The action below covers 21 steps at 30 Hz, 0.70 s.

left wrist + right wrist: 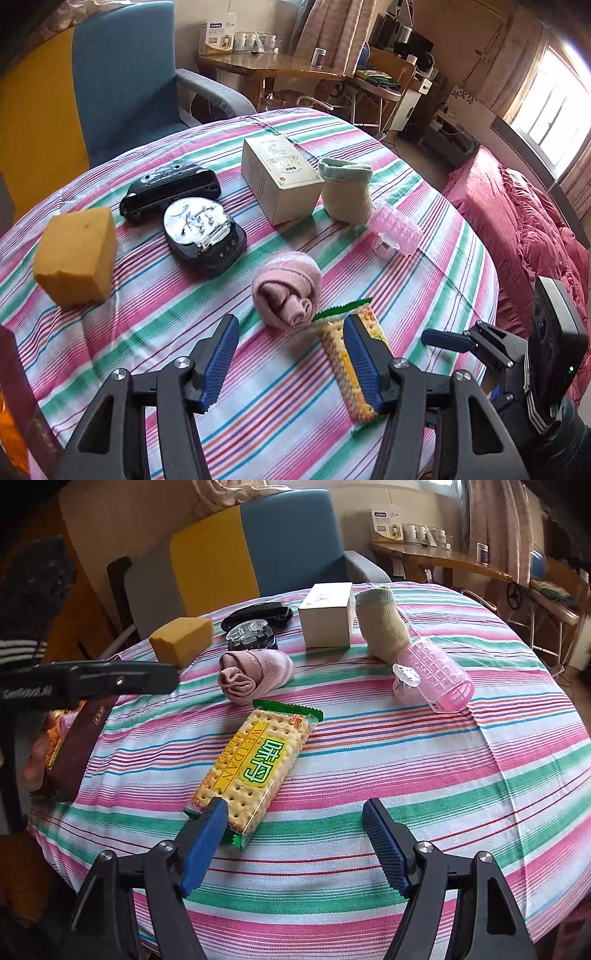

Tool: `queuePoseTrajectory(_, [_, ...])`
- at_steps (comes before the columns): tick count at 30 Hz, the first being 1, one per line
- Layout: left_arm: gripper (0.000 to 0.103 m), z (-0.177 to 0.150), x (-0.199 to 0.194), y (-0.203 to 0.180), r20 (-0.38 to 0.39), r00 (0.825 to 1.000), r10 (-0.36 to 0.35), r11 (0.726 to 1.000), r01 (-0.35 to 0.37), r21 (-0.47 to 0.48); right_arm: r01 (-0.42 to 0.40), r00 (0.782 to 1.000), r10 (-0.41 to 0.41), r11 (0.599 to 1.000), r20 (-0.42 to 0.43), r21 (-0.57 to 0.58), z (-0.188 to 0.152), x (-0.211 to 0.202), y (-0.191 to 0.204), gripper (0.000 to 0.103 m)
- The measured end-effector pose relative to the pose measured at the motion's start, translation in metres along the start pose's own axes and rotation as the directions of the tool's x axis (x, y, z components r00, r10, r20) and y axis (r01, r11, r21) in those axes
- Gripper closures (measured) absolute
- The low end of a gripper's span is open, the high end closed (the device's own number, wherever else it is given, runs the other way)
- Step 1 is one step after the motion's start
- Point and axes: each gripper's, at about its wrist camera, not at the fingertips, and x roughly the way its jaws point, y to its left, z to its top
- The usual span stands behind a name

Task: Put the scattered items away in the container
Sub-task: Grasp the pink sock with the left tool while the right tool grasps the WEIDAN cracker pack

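Both grippers, left [291,363] and right [295,840], gape empty over the striped table [443,775]; cracker pack [255,768] lies at frame centre, just beside the right one's left finger.

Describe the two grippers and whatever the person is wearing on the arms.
Both the left gripper and right gripper have black angular frames, silver pivot bolts and ribbed blue pads. White lettering marks the left one's side. A dark sleeve has white-striped cuffs.
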Motion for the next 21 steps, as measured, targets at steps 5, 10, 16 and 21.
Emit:
queuePoseTrajectory(5, [0.043,0.017,0.034,-0.003,-0.050,0.999,0.017,0.999,-0.016,0.028,-0.044,0.999,0.043,0.998,0.025,0.039,-0.003,-0.001,-0.006,0.020])
queuePoseTrajectory(10, [0.051,0.023,0.055,0.002,-0.078,0.996,0.037,0.999,-0.035,0.025,-0.068,0.997,0.065,0.996,0.048,0.055,-0.006,-0.002,-0.005,0.014])
queuePoseTrajectory(16, [0.058,0.008,0.044,0.001,-0.038,0.998,0.049,0.998,-0.048,0.028,-0.063,0.997,0.059,0.995,0.055,0.077,-0.006,-0.002,-0.003,0.010])
queuePoseTrajectory(21, [0.058,-0.024,0.020,0.017,-0.024,0.999,0.040,0.997,-0.041,-0.063,-0.071,0.997,0.064,0.985,0.047,0.157,0.002,0.000,-0.006,0.008])
